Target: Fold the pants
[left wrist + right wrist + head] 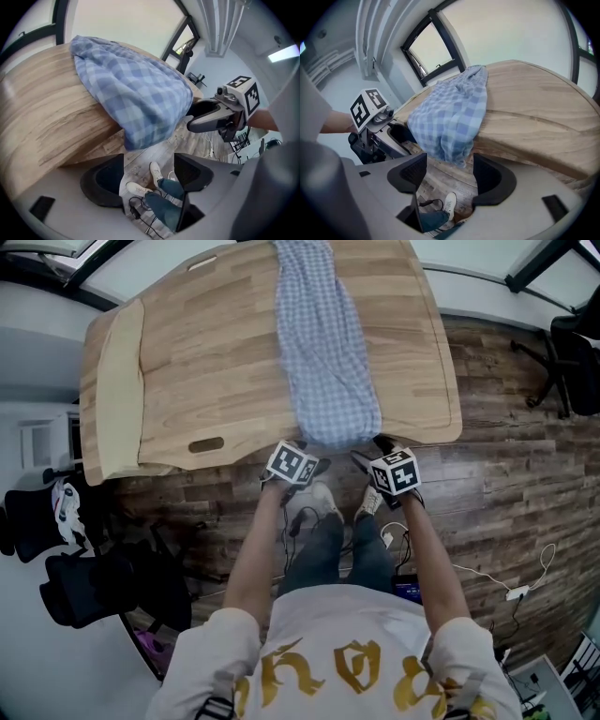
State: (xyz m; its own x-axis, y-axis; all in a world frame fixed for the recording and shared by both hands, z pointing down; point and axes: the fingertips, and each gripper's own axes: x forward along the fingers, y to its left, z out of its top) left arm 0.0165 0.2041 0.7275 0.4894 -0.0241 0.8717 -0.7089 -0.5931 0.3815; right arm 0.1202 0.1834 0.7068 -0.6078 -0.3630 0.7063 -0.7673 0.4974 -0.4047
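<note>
Two claws are out front, one per hand, at the table's near edge.

Left claw [149, 161]: jaws wide apart, gripping nothing. The gap shows only floor [506, 474], a white shoe [156, 172] and a jeans leg. Right claw [450, 160]: the same, jaws wide apart and empty, with floor and a shoe through the gap.

In head view the marker cubes face up. The left one sits at 7 o'clock of the hanging cloth, the right one at 5 o'clock. Both claws tilt down, tips close to the cloth. Neither gripper view shows contact.

Pants [323, 343]: blue-and-white check, laid lengthwise on the table [206, 352] as one long strip. They run from 6 to 12 o'clock, a little right of centre. The near end droops over the table's near edge in a rounded bunch, just beyond the claws and between them. The far end reaches the far edge at 12 o'clock. The cloth is rumpled, not flat.

Table: light wood with rounded corners and a paler strip along its 9 o'clock side.

Around it, in head view:
- Plank floor lies beneath.
- Cables [487, 576] lie at 4 o'clock by the person's feet.
- A black chair [574, 362] stands at 3 o'clock.

A window [525, 33] shows beyond the table in the right gripper view.
</note>
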